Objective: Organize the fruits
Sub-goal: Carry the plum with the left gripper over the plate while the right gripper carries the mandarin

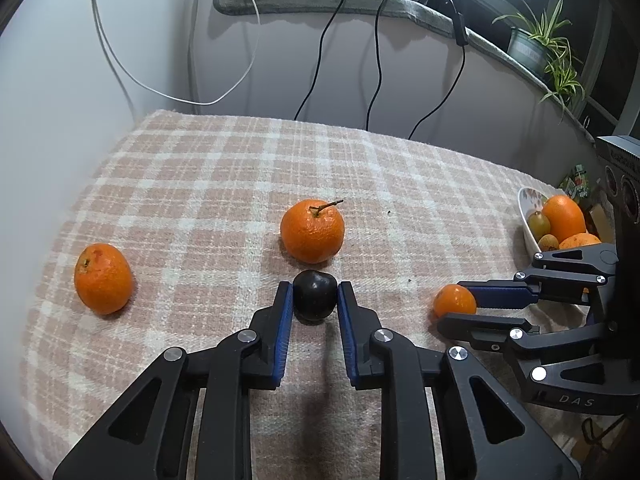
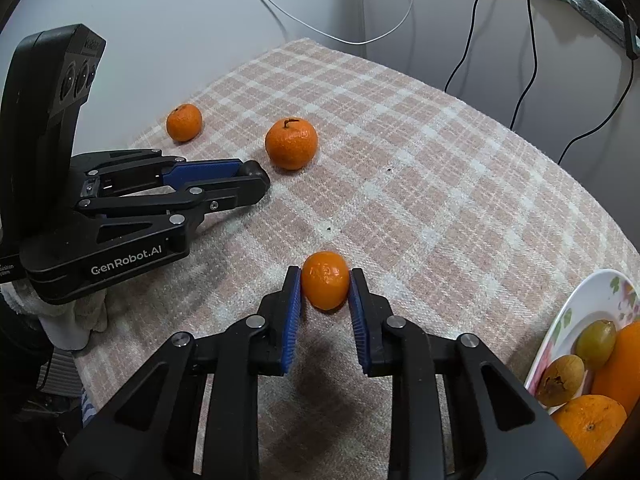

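1. Your left hand-held gripper [image 1: 314, 296] is sitting low in the centre of the left wrist view, its blue pads closing in on a dark plum [image 1: 314, 295]; both pads are touching or all but touching its sides, and the plum is resting on the checked cloth of the table [image 1: 224, 168].
2. Your right hand-held gripper [image 2: 325, 286] is bracketing a small orange [image 2: 325, 280] at lower centre of the right wrist view, jaws narrowed to its width and pressing its sides.
3. A stemmed orange [image 1: 312, 231] is lying just behind the plum, at the frame's middle.
4. Another orange [image 1: 103, 278] is sitting well apart at the left of the frame.
5. A white flowered bowl [image 2: 576, 304] is showing at the lower right edge of the right wrist view, holding oranges and small greenish-brown fruits.
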A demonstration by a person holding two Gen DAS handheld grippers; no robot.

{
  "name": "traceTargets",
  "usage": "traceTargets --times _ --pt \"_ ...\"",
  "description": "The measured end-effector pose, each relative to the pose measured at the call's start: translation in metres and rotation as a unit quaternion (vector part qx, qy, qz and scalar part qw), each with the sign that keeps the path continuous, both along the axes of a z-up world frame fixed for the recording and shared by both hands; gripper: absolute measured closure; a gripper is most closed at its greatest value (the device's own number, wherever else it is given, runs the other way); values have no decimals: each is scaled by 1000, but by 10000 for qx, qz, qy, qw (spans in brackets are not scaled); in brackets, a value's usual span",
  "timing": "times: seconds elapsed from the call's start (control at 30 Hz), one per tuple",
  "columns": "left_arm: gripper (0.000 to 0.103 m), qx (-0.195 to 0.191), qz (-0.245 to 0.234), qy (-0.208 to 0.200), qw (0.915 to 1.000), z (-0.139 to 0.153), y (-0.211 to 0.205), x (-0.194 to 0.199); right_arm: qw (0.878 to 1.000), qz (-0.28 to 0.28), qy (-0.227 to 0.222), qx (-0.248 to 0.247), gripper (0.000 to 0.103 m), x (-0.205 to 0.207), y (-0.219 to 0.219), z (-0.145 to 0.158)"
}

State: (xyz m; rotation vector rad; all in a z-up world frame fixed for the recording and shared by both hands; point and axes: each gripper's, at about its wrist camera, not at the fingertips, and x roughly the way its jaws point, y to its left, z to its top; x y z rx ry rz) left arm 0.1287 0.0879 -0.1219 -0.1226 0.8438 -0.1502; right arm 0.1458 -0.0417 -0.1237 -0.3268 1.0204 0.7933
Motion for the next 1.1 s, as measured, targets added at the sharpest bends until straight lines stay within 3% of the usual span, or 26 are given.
traceTargets --times 0.63,1.1 --pt "82 -214 -335 -164 9991 26 -38 -6 9974 -462 -470 283 79 6 -63 51" --pt "82 -424 -879 -342 9946 40 -93 -3 9934 -933 -602 304 79 25 -120 68"
